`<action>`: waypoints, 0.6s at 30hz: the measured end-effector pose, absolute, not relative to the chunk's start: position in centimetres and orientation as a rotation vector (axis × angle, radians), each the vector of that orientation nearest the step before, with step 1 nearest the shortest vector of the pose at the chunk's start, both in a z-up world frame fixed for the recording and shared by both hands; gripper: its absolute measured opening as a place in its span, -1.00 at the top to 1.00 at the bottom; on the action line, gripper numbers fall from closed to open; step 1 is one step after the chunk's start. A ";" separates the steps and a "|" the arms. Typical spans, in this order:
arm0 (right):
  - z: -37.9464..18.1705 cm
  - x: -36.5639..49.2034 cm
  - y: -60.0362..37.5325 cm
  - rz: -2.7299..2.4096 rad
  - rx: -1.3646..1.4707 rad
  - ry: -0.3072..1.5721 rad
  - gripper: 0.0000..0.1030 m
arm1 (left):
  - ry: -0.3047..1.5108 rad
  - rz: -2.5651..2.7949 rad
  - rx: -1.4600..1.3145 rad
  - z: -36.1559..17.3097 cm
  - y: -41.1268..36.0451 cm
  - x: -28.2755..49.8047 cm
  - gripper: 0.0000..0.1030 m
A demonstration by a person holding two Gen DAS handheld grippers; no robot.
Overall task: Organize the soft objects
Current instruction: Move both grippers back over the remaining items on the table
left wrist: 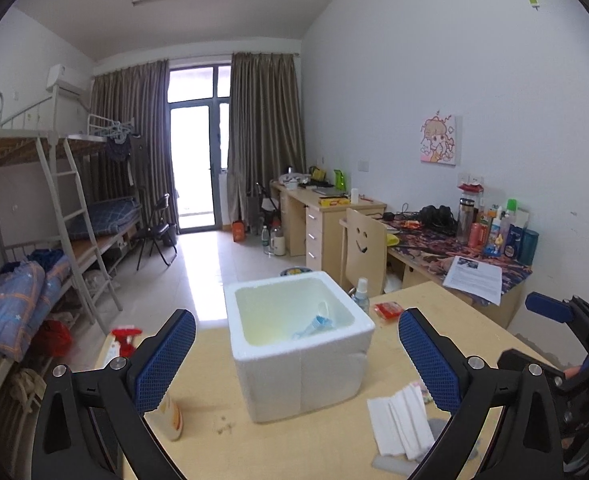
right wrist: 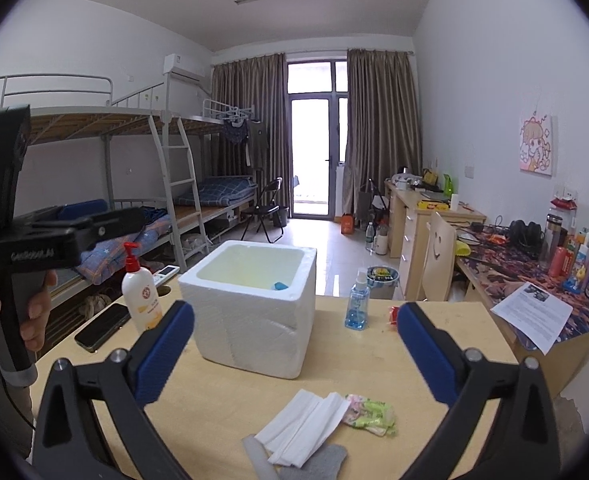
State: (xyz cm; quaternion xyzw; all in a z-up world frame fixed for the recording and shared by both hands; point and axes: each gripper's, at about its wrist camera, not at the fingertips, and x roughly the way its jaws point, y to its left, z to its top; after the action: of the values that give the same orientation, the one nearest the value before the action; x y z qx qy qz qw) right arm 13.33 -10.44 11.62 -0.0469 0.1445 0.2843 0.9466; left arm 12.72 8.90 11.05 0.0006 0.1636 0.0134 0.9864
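Note:
A white foam box (left wrist: 298, 364) stands open-topped on the wooden table, with a blue and white soft item (left wrist: 317, 322) lying in its bottom. My left gripper (left wrist: 296, 360) is open just short of the box, nothing between its pads. In the right wrist view the foam box (right wrist: 254, 320) is ahead and my right gripper (right wrist: 294, 356) is open and empty too. Close in front of it lie folded white tissues (right wrist: 306, 428), a green and pink packet (right wrist: 370, 414) and a grey cloth (right wrist: 320, 464).
A lotion pump bottle (right wrist: 140, 292) and a phone (right wrist: 102, 326) sit left of the box. A blue sanitizer bottle (right wrist: 358, 304) and a red packet (right wrist: 392, 314) sit to its right. A hand (right wrist: 34, 312) grips the left tool. A cluttered desk (right wrist: 534, 276) runs along the right wall.

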 end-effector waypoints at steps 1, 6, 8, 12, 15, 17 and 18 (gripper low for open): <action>11.6 13.0 -10.5 0.577 -0.093 0.296 -0.99 | 0.329 0.026 -0.003 11.0 9.1 12.3 -0.98; 11.5 10.9 -10.8 0.567 -0.096 0.291 -0.99 | 0.315 0.023 -0.008 10.8 8.9 9.9 -0.98; 11.4 9.9 -10.9 0.566 -0.095 0.283 -0.99 | 0.306 0.023 -0.010 10.9 8.9 9.0 -0.98; 11.3 8.4 -11.5 0.560 -0.089 0.265 -0.99 | 0.291 0.023 -0.005 10.6 8.4 7.2 -0.98; 11.1 7.4 -11.9 0.559 -0.082 0.268 -0.99 | 0.274 0.014 -0.009 10.3 7.9 5.7 -0.98; 10.9 6.9 -12.2 0.556 -0.080 0.267 -0.99 | 0.263 0.009 -0.017 10.1 7.6 4.8 -0.98; 10.9 6.8 -12.3 0.556 -0.080 0.265 -0.99 | 0.252 0.008 -0.023 10.0 7.3 4.3 -0.98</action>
State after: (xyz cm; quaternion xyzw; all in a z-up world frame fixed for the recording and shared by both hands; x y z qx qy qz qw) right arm 6.84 -12.32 10.93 -0.0395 0.1304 0.2736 0.9521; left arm 4.27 7.34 9.96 -0.0114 0.1256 0.0039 0.9920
